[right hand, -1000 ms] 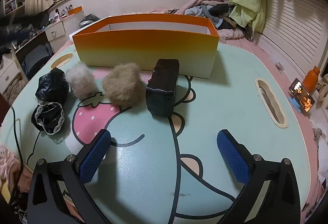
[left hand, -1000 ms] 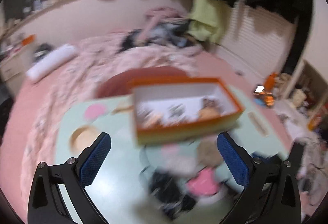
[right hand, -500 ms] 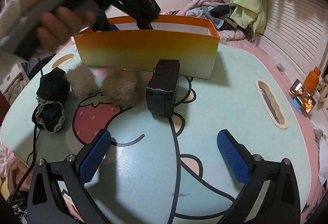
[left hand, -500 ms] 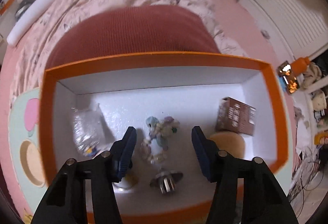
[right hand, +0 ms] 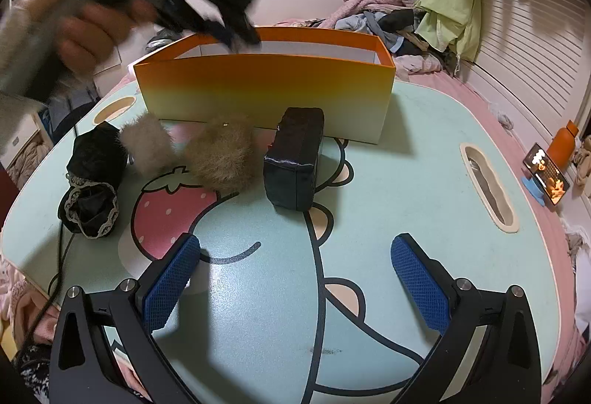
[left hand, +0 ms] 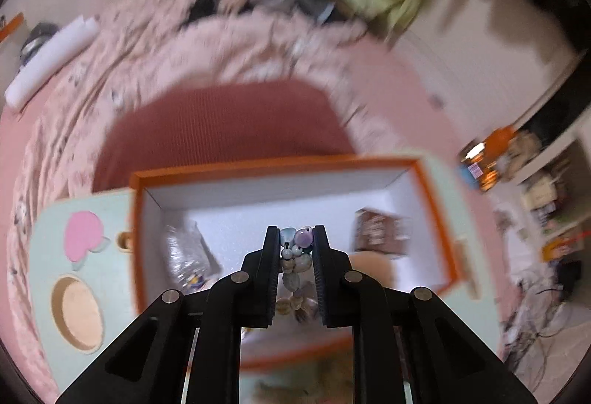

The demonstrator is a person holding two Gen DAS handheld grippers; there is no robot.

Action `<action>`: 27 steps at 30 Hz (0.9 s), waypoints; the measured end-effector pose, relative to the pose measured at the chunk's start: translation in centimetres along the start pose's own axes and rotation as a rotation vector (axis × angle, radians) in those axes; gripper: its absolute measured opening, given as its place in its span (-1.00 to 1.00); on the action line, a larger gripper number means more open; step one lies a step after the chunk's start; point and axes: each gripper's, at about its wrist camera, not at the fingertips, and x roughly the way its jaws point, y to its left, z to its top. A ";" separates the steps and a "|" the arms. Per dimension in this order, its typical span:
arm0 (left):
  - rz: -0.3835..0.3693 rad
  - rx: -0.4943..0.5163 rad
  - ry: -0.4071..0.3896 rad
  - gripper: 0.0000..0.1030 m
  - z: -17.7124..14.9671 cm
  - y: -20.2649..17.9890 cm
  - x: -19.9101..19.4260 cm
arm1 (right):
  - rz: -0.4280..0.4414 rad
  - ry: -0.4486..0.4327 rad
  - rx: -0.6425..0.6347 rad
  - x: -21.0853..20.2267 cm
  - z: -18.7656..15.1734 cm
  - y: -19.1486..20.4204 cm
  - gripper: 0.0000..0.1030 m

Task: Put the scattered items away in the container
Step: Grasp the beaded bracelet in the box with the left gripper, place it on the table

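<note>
1. We see the orange box (right hand: 264, 97) at the far side of the mint table (right hand: 406, 182); bare tabletop lies before the right gripper (right hand: 295, 274).
2. Our left gripper (left hand: 295, 256), over the box's white inside, pinches a beaded charm (left hand: 296, 256).
3. The right jaws stand spread, holding nothing.
4. Two fuzzy pompoms (right hand: 221, 156), a dark block (right hand: 295, 160) and black lace-edged cloth (right hand: 92, 178) lie outside the box.
</note>
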 end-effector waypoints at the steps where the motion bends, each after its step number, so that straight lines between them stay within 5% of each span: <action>1: -0.019 0.010 -0.034 -0.69 -0.2 -0.2 -1.7 | 0.000 0.000 0.000 0.0 0.0 0.0 0.99; 5: -0.063 0.058 -0.168 -0.68 -3.0 -0.3 -8.2 | 0.001 0.000 0.000 0.1 0.0 -0.1 0.99; 8: -0.015 0.058 -0.185 -0.68 -5.7 1.1 -9.4 | 0.001 0.001 -0.001 0.1 0.1 -0.2 0.99; 11: 0.048 -0.015 -0.154 -0.68 -8.8 4.3 -7.8 | 0.002 0.001 -0.001 0.1 0.1 -0.2 0.99; 14: 0.004 -0.127 -0.100 -0.68 -11.3 7.7 -5.0 | 0.002 0.001 -0.001 0.1 0.1 -0.2 0.99; 18: 0.005 -0.136 -0.064 -0.68 -12.7 8.4 -2.8 | 0.002 0.001 -0.001 0.1 0.1 -0.1 0.99; 23: 0.011 -0.137 -0.071 -0.11 -13.5 8.2 -3.4 | 0.002 0.001 -0.001 0.2 0.1 0.0 0.99; 27: -0.038 -0.182 -0.141 0.00 -14.2 9.0 -5.8 | 0.002 0.001 -0.001 0.1 0.0 0.1 0.99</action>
